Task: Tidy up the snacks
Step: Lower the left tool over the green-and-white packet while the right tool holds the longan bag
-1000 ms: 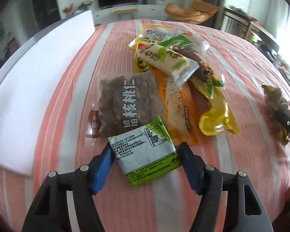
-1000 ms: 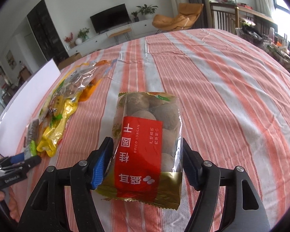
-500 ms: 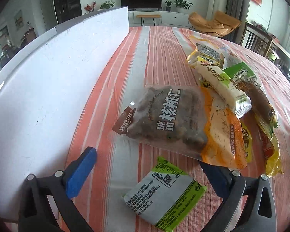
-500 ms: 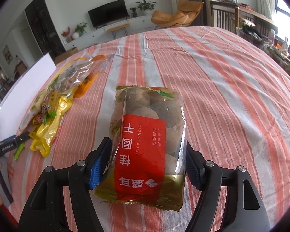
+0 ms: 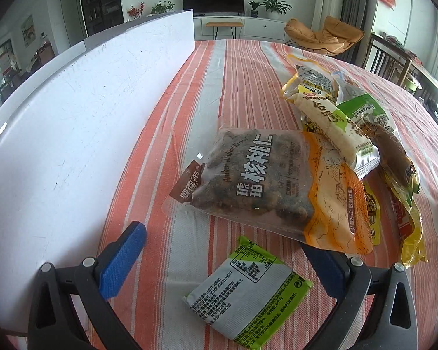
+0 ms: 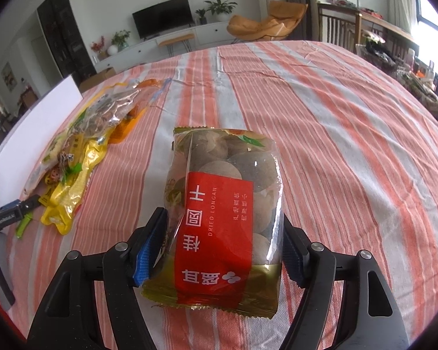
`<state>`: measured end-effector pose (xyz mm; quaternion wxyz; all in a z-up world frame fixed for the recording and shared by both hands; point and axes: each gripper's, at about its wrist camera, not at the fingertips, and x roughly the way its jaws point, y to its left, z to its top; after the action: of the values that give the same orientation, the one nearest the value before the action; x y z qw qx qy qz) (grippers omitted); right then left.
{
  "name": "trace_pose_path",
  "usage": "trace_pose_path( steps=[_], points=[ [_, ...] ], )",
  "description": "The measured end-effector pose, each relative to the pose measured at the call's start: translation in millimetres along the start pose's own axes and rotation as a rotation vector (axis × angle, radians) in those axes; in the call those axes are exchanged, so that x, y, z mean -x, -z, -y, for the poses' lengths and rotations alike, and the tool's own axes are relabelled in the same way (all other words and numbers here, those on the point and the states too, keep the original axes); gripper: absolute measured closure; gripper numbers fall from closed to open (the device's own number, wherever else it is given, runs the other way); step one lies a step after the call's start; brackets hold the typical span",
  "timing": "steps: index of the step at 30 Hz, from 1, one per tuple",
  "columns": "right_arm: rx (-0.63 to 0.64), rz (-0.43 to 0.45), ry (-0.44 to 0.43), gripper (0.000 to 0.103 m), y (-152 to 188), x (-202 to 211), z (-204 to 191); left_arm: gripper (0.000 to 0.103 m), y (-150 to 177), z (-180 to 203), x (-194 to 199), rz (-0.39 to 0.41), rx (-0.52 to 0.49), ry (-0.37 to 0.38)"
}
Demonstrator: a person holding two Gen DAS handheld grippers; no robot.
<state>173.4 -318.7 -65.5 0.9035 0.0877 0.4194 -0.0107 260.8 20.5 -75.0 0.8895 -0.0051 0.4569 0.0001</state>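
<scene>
The right claw [image 6: 223,250] pinches the dried longan bag [image 6: 223,204] by its near end, above the striped surface [image 6: 335,116]; the left claw [image 5: 227,258] is spread wide and empty over the small green-edged packet [image 5: 248,294], near the walnut kernel bag [image 5: 265,180]. To do this well, keep the longan level so it doesn't slip; centre the left fingers on the flat packet's edges before closing, clear of the white board [image 5: 73,131] at left.
</scene>
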Motion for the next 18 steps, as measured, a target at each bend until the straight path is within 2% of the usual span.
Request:
trace_pose_path(
  steps=[8,18],
  points=[
    [0.084,-0.031,0.101,0.026,0.2,-7.1,-16.8,0.000,1.2,0.9,0.5,0.000,0.000,-0.001],
    [0.080,-0.030,0.099,0.026,-0.2,-6.3,-13.5,0.000,1.2,0.9,0.5,0.000,0.000,-0.001]
  ],
)
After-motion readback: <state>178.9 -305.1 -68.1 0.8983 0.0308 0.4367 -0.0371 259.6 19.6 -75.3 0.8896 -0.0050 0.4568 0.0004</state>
